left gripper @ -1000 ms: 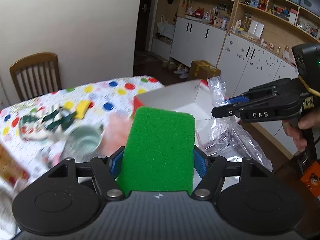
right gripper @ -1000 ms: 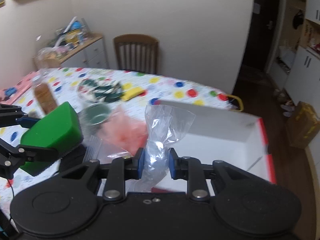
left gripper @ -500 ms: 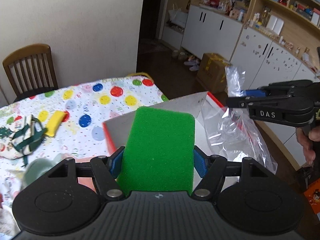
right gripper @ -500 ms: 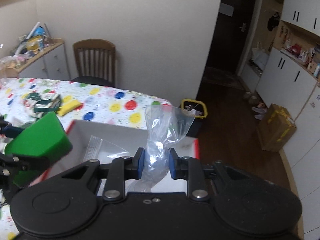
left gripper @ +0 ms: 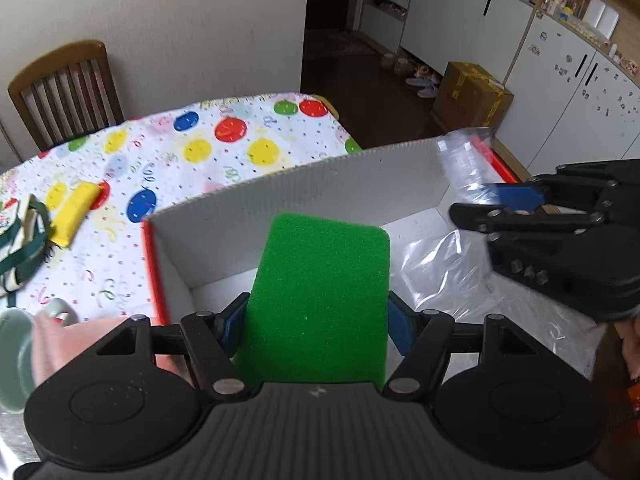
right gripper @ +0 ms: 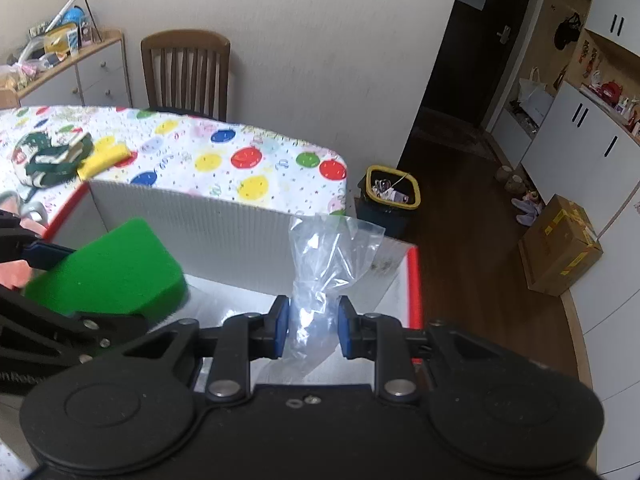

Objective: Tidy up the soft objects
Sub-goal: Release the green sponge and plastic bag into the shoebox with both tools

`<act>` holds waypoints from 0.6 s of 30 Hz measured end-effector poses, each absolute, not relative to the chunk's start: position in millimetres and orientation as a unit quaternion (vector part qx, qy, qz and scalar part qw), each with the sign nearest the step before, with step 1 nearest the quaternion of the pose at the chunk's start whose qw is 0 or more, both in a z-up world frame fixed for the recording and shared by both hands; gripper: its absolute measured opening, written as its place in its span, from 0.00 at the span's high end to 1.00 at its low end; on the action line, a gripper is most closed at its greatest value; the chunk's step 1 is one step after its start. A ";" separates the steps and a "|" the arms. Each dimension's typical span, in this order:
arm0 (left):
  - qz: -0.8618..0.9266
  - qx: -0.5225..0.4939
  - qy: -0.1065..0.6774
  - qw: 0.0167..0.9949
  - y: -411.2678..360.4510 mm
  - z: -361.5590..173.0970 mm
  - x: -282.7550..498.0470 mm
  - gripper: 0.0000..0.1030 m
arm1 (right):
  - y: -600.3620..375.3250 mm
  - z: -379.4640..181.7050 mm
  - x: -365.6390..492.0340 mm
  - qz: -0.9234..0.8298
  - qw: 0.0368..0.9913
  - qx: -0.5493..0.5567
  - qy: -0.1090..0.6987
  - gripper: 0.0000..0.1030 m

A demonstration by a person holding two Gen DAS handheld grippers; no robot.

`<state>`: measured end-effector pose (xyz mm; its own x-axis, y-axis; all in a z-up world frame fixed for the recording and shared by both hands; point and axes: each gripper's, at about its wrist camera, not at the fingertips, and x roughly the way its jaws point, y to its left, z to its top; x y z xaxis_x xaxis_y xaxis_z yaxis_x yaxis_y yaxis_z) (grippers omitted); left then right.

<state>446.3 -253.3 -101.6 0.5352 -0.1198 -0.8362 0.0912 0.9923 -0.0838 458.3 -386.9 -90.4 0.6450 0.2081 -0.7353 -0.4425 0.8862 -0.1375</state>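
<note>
My left gripper (left gripper: 316,326) is shut on a green sponge (left gripper: 320,300) and holds it above the open white box with red edges (left gripper: 320,184). The sponge also shows in the right wrist view (right gripper: 108,268). My right gripper (right gripper: 312,328) is shut on a clear plastic bag (right gripper: 324,264) above the box's right side (right gripper: 414,280). The bag also shows in the left wrist view (left gripper: 444,272), hanging into the box below the right gripper (left gripper: 516,204).
On the spotted tablecloth (left gripper: 200,152) lie a yellow cloth (left gripper: 74,210), a green-strapped pouch (left gripper: 20,240), a pink cloth (left gripper: 72,340) and a pale green cup (left gripper: 12,360). A wooden chair (right gripper: 186,72) stands behind the table. A bin (right gripper: 388,196) and a cardboard box (right gripper: 560,248) are on the floor.
Both grippers have moved right and forward over the white box, each keeping its load. The sponge and the bag now hang lower, inside the box's walls.
</note>
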 end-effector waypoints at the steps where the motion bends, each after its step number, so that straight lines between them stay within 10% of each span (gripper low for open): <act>1: -0.061 -0.014 0.482 0.874 -256.2 -105.4 448.7 0.33 | -385.8 -94.0 460.6 0.178 0.894 -0.158 0.380 0.76; 13: -0.054 0.015 0.530 0.846 -272.0 -143.0 469.5 0.32 | -382.3 -125.5 474.7 0.174 0.870 -0.158 0.433 0.74; 18: -0.054 0.015 0.552 0.832 -273.4 -148.9 476.5 0.32 | -381.5 -127.5 471.4 0.177 0.868 -0.158 0.437 0.58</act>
